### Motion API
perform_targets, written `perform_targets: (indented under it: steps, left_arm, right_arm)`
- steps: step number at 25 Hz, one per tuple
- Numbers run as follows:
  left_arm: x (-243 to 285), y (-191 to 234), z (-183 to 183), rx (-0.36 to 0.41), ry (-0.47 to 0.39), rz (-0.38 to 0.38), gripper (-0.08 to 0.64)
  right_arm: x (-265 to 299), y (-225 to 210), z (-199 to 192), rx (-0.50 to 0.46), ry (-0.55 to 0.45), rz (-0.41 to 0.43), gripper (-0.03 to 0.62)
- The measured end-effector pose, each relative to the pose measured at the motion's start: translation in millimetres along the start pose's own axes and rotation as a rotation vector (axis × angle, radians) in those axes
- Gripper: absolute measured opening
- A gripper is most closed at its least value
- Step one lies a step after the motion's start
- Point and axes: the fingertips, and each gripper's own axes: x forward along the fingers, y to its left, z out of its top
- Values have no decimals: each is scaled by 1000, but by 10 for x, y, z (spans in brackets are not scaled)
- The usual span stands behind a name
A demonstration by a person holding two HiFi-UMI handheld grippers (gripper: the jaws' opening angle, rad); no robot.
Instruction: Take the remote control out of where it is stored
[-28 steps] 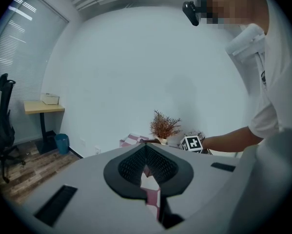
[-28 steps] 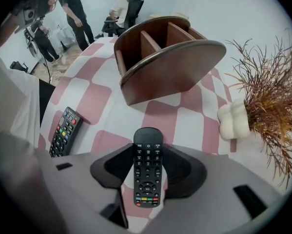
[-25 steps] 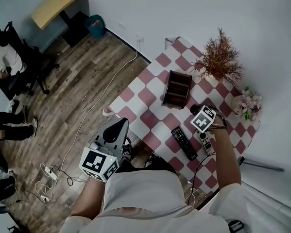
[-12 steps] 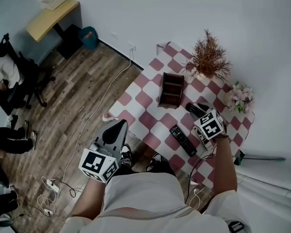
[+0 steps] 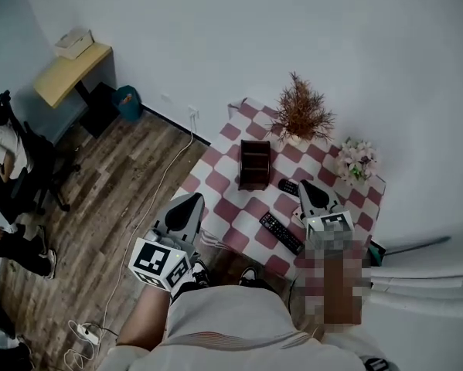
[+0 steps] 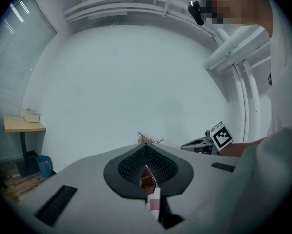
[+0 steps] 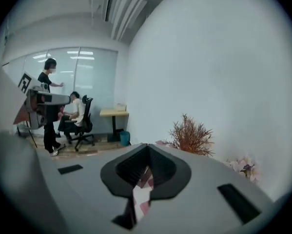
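Two black remotes lie on the checkered table (image 5: 239, 135): a long one (image 5: 281, 233) near the front edge and a shorter one (image 5: 287, 187) behind it. A brown wooden storage box (image 5: 254, 165) stands further back. My right gripper (image 5: 304, 185) hovers over the table's right side, beside the shorter remote, shut and holding nothing. A pale object (image 5: 298, 216) beside it is too small to identify. My left gripper (image 5: 191, 197) hangs off the table's left edge above the floor, shut and empty. In both gripper views the jaws (image 6: 146, 147) (image 7: 148, 147) meet with nothing between them.
A dried brown plant (image 5: 301, 114) and a pink flower pot (image 5: 355, 161) stand at the table's back by the white wall. A cable (image 5: 158, 192) runs across the wood floor. A desk (image 5: 65, 72), an office chair and people are far left.
The head view has risen and pulled back from the table. The right gripper has lifted off the remotes at the table's right and drawn back towards me. The left gripper has stayed put.
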Motion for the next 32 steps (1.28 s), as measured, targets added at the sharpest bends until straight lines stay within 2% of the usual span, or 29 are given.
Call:
perform_targets:
  steps: [5, 13, 18, 32]
  left_arm:
    - [43, -110, 271, 45, -47, -48, 9]
    - [50, -185, 509, 91, -81, -81, 9]
    - [77, -220, 531, 97, -79, -97, 9]
    - [105, -235, 478, 95, -59, -123, 9]
  right_arm:
    - [-381, 210, 406, 75, -160, -17, 14]
    - [-755, 414, 816, 45, -272, -43, 12]
    - [-816, 434, 879, 96, -296, -37, 12]
    - [-798, 459, 831, 118, -275, -44, 12]
